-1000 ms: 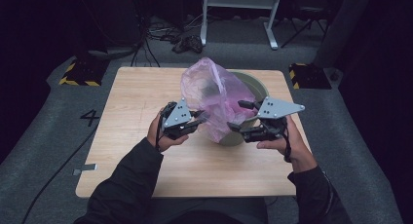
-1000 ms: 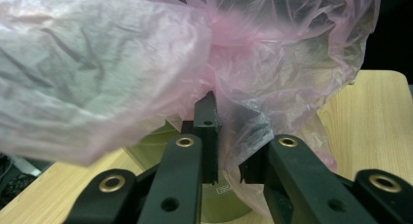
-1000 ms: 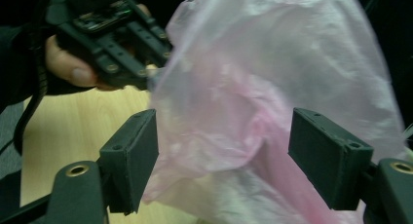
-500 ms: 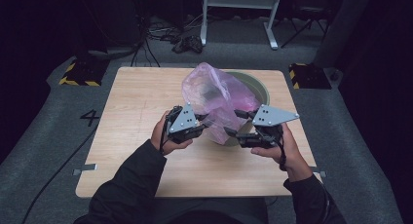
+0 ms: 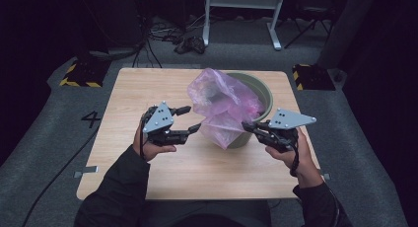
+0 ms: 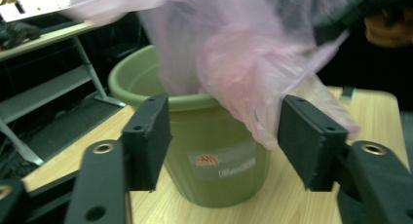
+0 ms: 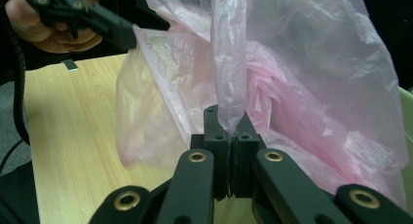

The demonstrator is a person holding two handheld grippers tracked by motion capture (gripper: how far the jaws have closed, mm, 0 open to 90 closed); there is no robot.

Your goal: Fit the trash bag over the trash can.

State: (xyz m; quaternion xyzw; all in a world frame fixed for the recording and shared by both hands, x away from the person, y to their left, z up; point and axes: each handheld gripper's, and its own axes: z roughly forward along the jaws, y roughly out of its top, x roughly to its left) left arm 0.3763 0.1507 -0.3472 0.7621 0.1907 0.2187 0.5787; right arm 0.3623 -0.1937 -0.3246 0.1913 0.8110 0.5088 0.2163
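1. High view: a pink bag (image 5: 224, 106) hangs over the near rim of a green bucket (image 5: 260, 91) on the wooden bench (image 5: 143, 89). The left claw (image 5: 191, 119) is just beside the bag, with its jaws apart. The right claw (image 5: 247, 125) touches the bag's near edge.
2. Left gripper view: the left claw (image 6: 224, 136) is wide open with nothing in it. The bucket (image 6: 214, 160) stands in front of it, and the bag (image 6: 253, 73) spills out.
3. Right gripper view: the right claw (image 7: 229, 124) is squeezed tight on a fold of the bag (image 7: 311, 78).
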